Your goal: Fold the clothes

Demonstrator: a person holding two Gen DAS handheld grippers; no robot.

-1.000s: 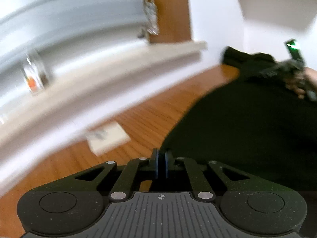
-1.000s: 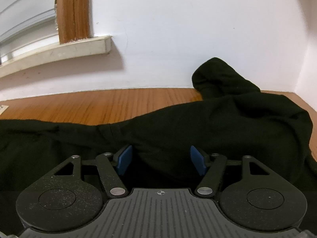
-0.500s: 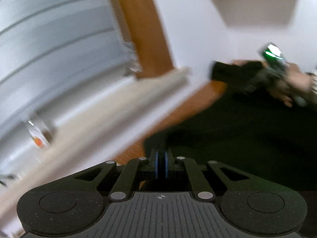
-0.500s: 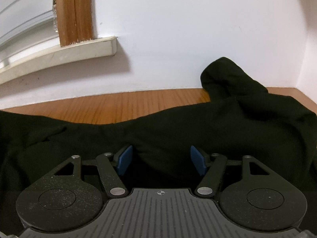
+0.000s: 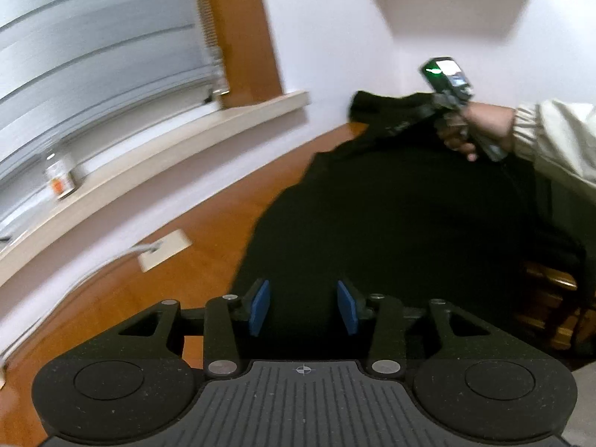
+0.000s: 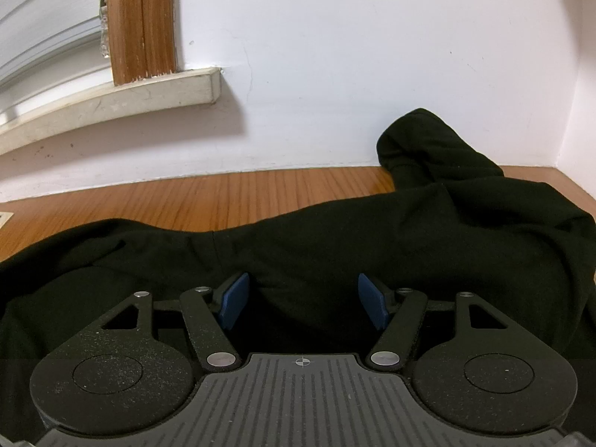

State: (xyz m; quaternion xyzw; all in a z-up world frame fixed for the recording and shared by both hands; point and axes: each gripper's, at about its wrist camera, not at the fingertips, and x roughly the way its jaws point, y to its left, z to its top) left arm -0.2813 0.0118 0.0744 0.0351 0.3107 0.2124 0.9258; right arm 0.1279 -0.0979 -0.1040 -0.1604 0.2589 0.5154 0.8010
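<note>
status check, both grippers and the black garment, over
Left gripper open, nothing held. Right gripper open, low over the black garment. Garment spread on the wooden table, one end bunched against the wall. Nothing in the way.

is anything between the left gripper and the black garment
Nothing visible. The left gripper is open with the black garment directly beyond its blue pads. The paper slip lies off to the side on the wooden table.

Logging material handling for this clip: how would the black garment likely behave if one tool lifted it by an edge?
The black garment would probably droop: it lies in soft folds on the wooden table. Likely not slippery, as the fabric looks matte. It probably won't hold a crease firmly.
</note>
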